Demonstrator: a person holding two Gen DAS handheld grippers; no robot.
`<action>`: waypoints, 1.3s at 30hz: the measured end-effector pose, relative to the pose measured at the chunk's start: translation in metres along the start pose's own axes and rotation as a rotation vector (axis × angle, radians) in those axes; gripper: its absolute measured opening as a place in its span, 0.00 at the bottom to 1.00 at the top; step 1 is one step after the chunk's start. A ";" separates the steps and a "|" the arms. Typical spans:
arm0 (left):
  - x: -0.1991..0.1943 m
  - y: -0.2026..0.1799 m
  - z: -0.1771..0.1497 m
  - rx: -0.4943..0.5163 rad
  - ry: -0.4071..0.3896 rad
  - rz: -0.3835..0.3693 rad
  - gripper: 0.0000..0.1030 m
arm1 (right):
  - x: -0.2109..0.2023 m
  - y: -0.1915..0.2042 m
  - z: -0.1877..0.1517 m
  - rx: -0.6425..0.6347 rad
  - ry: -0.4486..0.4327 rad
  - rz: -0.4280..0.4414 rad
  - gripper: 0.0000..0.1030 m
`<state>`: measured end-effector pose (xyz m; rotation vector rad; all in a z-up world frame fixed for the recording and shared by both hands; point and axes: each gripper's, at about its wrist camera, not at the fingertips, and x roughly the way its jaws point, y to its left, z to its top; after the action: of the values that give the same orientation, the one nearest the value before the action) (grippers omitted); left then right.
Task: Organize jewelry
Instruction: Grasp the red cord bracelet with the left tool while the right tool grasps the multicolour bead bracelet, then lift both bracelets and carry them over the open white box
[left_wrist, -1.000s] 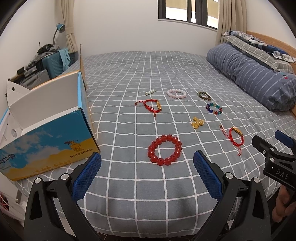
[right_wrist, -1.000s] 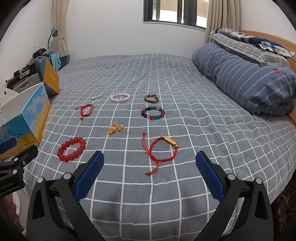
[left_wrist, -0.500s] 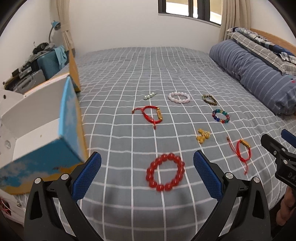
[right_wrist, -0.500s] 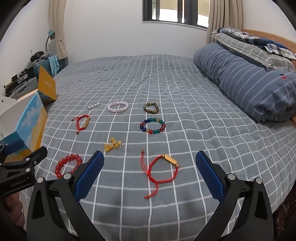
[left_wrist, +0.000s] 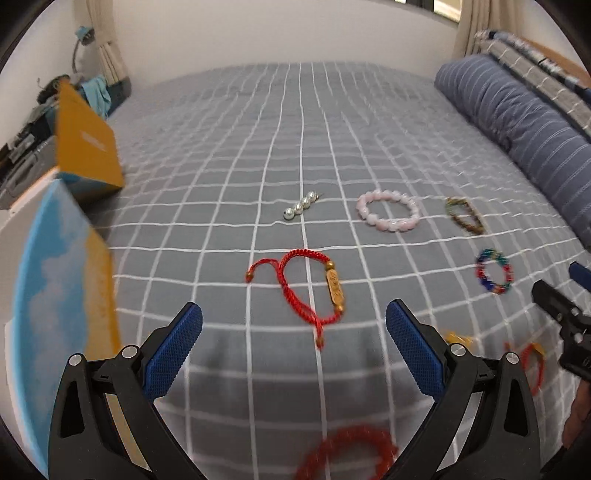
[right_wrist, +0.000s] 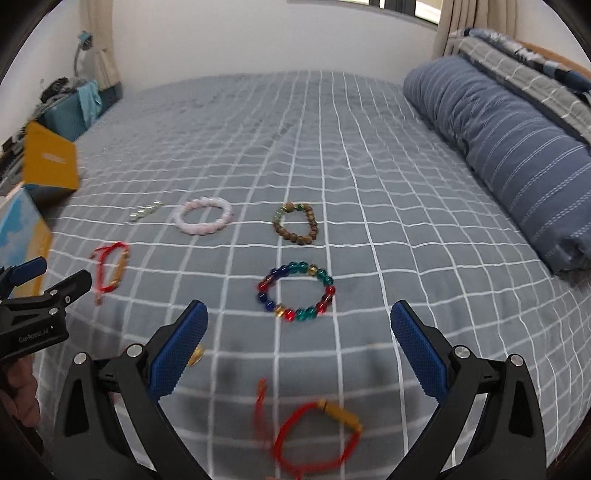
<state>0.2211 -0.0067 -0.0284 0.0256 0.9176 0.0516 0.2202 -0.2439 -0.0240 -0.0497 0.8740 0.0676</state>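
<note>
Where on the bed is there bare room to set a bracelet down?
Bare bedspread lies beyond the pink bracelet and brown bracelet, and between the multicoloured bracelet and the bolster. Crowded: near edge, from the box rightwards.

The bed cover (left_wrist: 229, 177) is grey-blue with a grid of thin white lines. On it lie a red cord bracelet (left_wrist: 306, 284) with a gold tube, a pale pink bead bracelet (left_wrist: 388, 210), a row of silvery white pearls (left_wrist: 301, 206), a brown bead bracelet (right_wrist: 295, 223) (a few beads green), and a multicoloured bracelet (right_wrist: 297, 291) of blue, teal, red and gold beads. The rolled duvet (right_wrist: 509, 155) is dark blue with fine white stripes. The box (left_wrist: 55, 295) is sky blue with white clouds and an orange-yellow band. Both grippers' fingertips (left_wrist: 173, 350) wear blue pads on black arms.
</note>
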 end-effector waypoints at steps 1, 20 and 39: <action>0.011 0.000 0.004 -0.001 0.015 -0.001 0.94 | 0.007 -0.002 0.002 0.003 0.011 0.000 0.93; 0.071 -0.008 0.022 0.055 0.102 -0.081 0.58 | 0.081 -0.014 0.010 0.056 0.186 0.046 0.41; 0.036 -0.004 0.025 0.054 0.091 -0.138 0.08 | 0.051 -0.018 0.017 0.090 0.138 0.068 0.09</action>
<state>0.2632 -0.0092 -0.0415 0.0101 1.0099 -0.1008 0.2671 -0.2585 -0.0521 0.0598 1.0159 0.0891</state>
